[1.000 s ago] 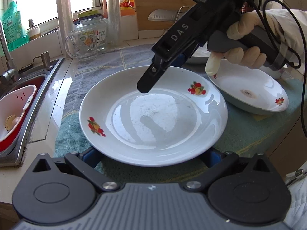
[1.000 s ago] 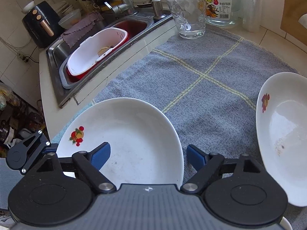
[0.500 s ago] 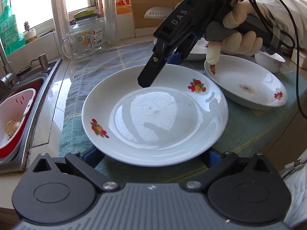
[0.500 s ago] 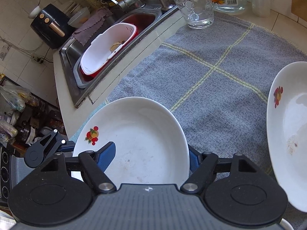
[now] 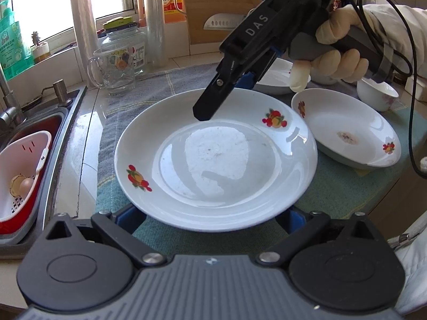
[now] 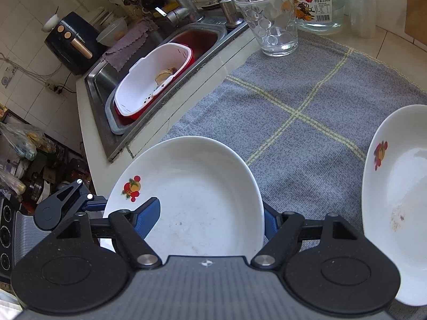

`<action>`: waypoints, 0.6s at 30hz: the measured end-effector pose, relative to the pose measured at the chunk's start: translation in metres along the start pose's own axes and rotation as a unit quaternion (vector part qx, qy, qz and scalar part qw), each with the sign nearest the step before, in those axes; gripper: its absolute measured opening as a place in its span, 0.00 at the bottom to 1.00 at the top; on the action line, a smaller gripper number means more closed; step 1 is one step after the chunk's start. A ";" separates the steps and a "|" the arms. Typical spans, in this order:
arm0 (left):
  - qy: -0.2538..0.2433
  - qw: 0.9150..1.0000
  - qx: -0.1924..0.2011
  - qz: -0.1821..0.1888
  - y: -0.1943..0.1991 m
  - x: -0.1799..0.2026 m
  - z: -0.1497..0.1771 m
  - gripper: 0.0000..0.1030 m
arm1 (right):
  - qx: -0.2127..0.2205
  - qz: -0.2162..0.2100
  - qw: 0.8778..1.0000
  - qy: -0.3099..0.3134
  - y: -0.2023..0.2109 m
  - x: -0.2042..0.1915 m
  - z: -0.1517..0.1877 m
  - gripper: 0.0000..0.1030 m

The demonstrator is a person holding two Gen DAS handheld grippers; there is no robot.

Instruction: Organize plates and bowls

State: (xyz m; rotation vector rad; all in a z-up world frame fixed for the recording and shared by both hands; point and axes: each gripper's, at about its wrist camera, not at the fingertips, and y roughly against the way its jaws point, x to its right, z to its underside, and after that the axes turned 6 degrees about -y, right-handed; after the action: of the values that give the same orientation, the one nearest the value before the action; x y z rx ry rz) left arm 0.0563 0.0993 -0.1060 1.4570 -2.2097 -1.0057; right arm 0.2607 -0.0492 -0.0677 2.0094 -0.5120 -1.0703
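Grey checked cloth (image 6: 307, 112) covers the kitchen counter, with the sink (image 6: 98, 90) on one side and a glass mug (image 6: 269, 24) near the wall. On this cloth lies the large plate (image 5: 213, 160), and just beside it is a second plate (image 5: 347, 136) with a food stain. A small bowl (image 5: 376, 93) stands farther behind.

The right gripper (image 6: 208, 221) stands over the far rim of the large plate, one finger above the inside and the other outside the rim. Its jaws are opening, with the rim between them, and the pads do not seem to press on it. The left gripper (image 5: 210, 214) is at the near rim with its jaws spread wide. Its blue fingers are partly hidden under the rim, so it grasps nothing.

I see three risks:

- **A loose grip:** if the hand lifts while the right jaws are loose, the glazed rim can slip out. The plate would then drop on the cloth or knock the second plate.
- **A one-sided lift:** a grip on one rim only lets a wide plate tip down on the other side, so the left gripper should support it first.
- **A drag on the cloth:** the cloth may wrinkle and pull with the plate, and this could push the glass mug.

I cannot tell whether the near rim already rests on the left fingers.
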 end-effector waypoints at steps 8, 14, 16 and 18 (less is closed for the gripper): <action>-0.018 1.000 0.012 0.004 -0.018 -0.028 -0.022 0.98 | 0.031 0.013 0.999 -0.003 0.004 0.010 -0.032 0.79; -0.030 0.999 0.014 0.012 -0.038 -0.046 -0.034 0.98 | 0.046 0.022 0.999 -0.018 0.000 0.022 -0.054 0.80; -0.034 0.999 0.014 0.016 -0.044 -0.051 -0.037 0.98 | 0.048 0.027 0.998 -0.021 -0.003 0.025 -0.059 0.80; -0.037 0.999 0.014 0.019 -0.050 -0.055 -0.039 0.98 | 0.049 0.033 0.998 -0.025 -0.006 0.029 -0.063 0.79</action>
State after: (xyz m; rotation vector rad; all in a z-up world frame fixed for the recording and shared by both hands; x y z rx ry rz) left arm 0.1377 0.1211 -0.1069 1.4050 -2.3041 -1.0365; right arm 0.3288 -0.0358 -0.0659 2.0406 -0.6644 -1.0769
